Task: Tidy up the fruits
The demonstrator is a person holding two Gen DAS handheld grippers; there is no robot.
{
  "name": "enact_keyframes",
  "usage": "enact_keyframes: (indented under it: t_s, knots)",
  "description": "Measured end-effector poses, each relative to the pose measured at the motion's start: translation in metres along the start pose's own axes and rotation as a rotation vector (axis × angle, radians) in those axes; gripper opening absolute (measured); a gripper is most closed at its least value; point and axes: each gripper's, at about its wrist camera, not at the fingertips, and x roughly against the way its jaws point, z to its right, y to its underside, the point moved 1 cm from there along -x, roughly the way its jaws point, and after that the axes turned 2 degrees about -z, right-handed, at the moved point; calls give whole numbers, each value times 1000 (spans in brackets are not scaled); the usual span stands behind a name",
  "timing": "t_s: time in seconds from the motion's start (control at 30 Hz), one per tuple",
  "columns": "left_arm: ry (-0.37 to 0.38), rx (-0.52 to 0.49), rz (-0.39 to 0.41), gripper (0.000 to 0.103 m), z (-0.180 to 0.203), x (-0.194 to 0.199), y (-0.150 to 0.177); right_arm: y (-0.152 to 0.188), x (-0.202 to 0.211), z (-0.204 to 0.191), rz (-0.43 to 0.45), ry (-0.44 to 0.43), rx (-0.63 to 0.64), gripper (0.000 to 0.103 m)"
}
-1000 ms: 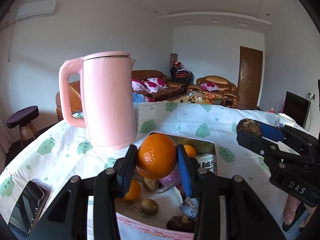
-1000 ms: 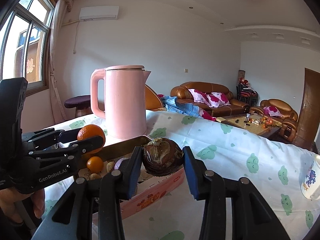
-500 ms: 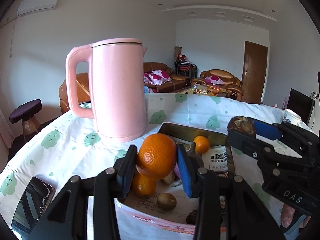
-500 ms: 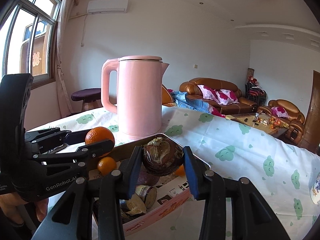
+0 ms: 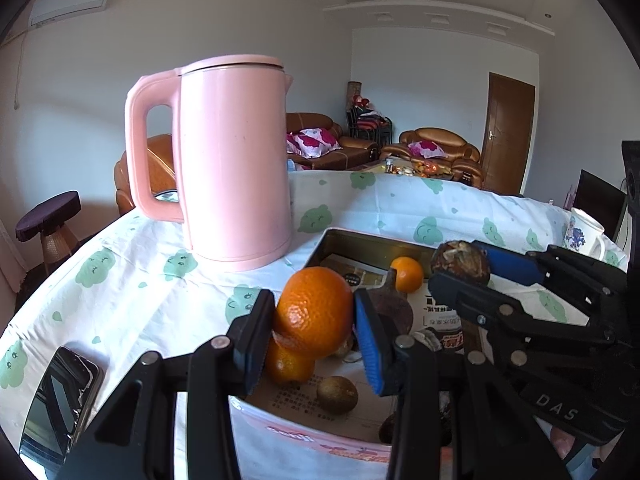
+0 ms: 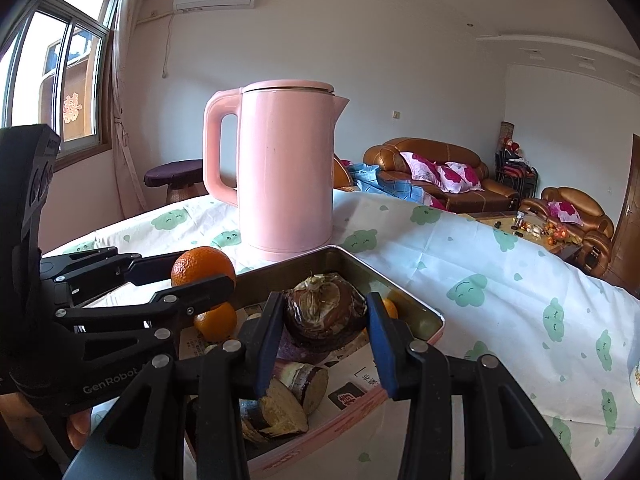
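My left gripper [image 5: 314, 320] is shut on a large orange [image 5: 314, 314], held over the near left end of a shallow pink tin box [image 5: 344, 242]. My right gripper [image 6: 324, 320] is shut on a dark brown, round root-like fruit [image 6: 325, 312] and hangs over the same box [image 6: 400, 300]. Each gripper shows in the other's view: the right one [image 5: 460, 268] with its brown load, the left one [image 6: 202, 268] with the orange. Inside the box lie small oranges [image 5: 407, 275], a kiwi-like brown fruit [image 5: 337, 395] and cut purple-skinned pieces [image 6: 288, 392] on printed paper.
A tall pink electric kettle [image 5: 232, 164] stands just behind the box on the white cloud-print tablecloth [image 6: 500, 280]. A phone [image 5: 56, 400] lies at the near left. A patterned mug [image 5: 582, 234] stands at the far right. Sofas and a stool are beyond the table.
Both grippers have moved forward and slightly down toward the kettle and box, which now look larger. Each still holds its fruit; the brown fruit now hangs over the box rather than its near rim.
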Motion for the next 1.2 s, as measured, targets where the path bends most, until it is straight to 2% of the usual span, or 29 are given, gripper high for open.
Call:
enact_keyframes:
  t_s: [0.57, 0.67, 0.87, 0.97, 1.07, 1.2]
  knots:
    - [13, -18, -56, 42, 4, -10, 3, 9, -17, 4, -88, -17, -23, 43]
    - [5, -14, -64, 42, 3, -11, 3, 10, -20, 4, -119, -47, -28, 44]
    - [-5, -20, -63, 44, 1, -8, 5, 12, -20, 4, -128, -50, -37, 55]
    - [-20, -13, -60, 52, -1, -6, 5, 13, -17, 5, -122, -52, -44, 56]
    - [-36, -1, -52, 65, -4, -3, 5, 14, -12, 7, -111, -40, -50, 59]
    - [-27, 4, -18, 76, -5, 8, 4, 11, 5, 11, -68, -8, -63, 70]
